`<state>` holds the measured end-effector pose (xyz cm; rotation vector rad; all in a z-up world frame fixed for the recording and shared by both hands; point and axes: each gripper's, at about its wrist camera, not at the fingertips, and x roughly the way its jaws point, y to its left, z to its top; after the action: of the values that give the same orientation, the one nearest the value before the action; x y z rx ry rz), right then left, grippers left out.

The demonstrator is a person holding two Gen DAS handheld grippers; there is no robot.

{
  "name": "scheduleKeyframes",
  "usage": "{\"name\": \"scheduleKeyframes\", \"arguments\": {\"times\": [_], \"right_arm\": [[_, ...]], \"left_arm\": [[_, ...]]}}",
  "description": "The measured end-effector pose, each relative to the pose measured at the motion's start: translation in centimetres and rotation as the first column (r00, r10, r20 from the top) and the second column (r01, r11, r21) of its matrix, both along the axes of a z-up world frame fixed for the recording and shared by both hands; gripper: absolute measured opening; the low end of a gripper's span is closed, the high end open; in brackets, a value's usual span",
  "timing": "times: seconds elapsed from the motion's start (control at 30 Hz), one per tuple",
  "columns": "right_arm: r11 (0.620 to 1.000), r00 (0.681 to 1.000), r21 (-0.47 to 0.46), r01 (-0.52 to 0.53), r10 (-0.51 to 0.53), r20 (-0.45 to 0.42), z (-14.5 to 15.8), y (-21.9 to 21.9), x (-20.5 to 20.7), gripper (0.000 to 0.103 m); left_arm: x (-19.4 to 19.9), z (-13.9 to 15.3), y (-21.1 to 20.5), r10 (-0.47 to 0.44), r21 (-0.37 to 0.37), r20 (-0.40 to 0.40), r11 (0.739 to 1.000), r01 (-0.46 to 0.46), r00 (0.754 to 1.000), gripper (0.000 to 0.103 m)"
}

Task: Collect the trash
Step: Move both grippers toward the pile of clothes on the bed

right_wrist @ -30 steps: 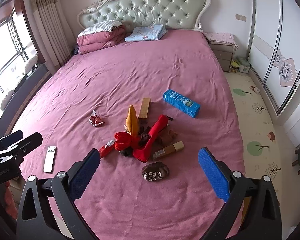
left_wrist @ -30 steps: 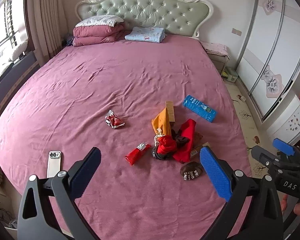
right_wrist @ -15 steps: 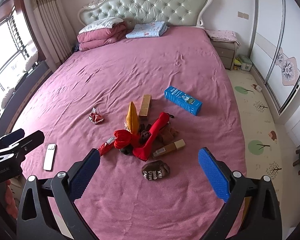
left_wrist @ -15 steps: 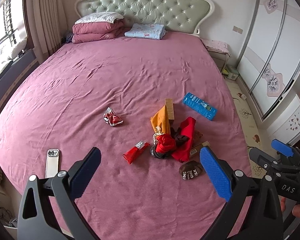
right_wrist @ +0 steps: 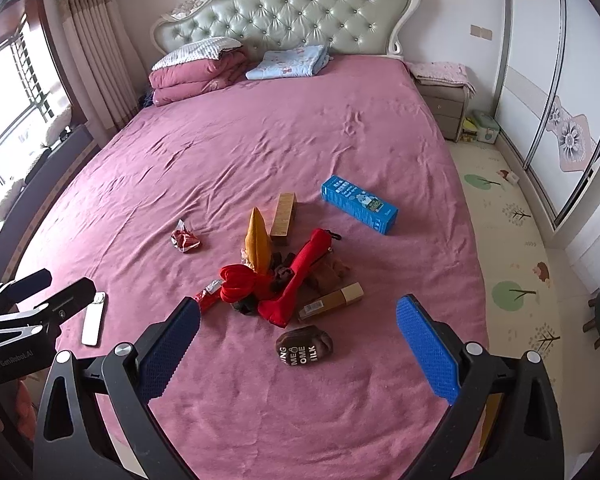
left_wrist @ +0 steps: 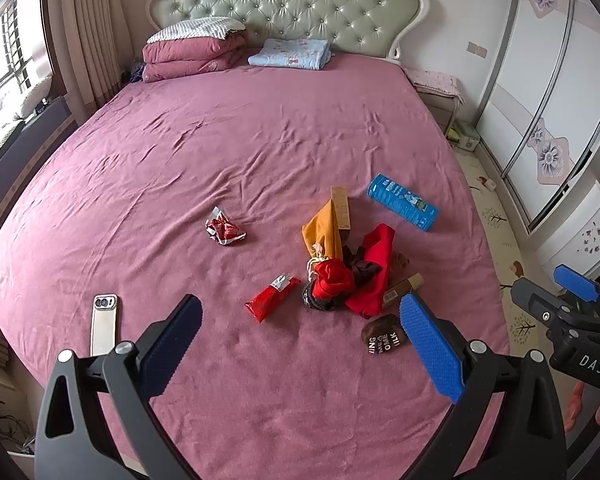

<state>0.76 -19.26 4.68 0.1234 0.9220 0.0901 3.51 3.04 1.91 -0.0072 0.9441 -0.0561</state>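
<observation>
Brown box (right_wrist: 331, 301) half under red cloth (right_wrist: 296, 278); crumpled red wrapper (left_wrist: 223, 232) on bed (left_wrist: 180, 168). Left gripper (left_wrist: 300, 334) & right gripper (right_wrist: 298, 338) fingers spread, empty.

The brown sock (right_wrist: 305, 347) shows only partial lettering; the red pouch (right_wrist: 296, 280) covers items beneath.

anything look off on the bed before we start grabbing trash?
Yes: a phone lies near the bed's foot edge beside the scattered wrappers, not trash. The crumpled red wrapper sits apart from the main pile of cloth pouches and boxes. Both grippers are open and empty.
</observation>
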Motion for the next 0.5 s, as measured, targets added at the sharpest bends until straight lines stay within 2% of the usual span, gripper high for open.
{"name": "scheduleKeyframes", "arguments": {"times": [0.5], "right_arm": [[1.0, 0.999, 0.0, 0.005, -0.005, -0.033, -1.4, -0.4, 0.4, 0.094]], "left_arm": [[1.4, -1.8, -0.2, 0.015, -0.002, -0.052, 1.0, -0.015, 0.999, 0.099]]}}
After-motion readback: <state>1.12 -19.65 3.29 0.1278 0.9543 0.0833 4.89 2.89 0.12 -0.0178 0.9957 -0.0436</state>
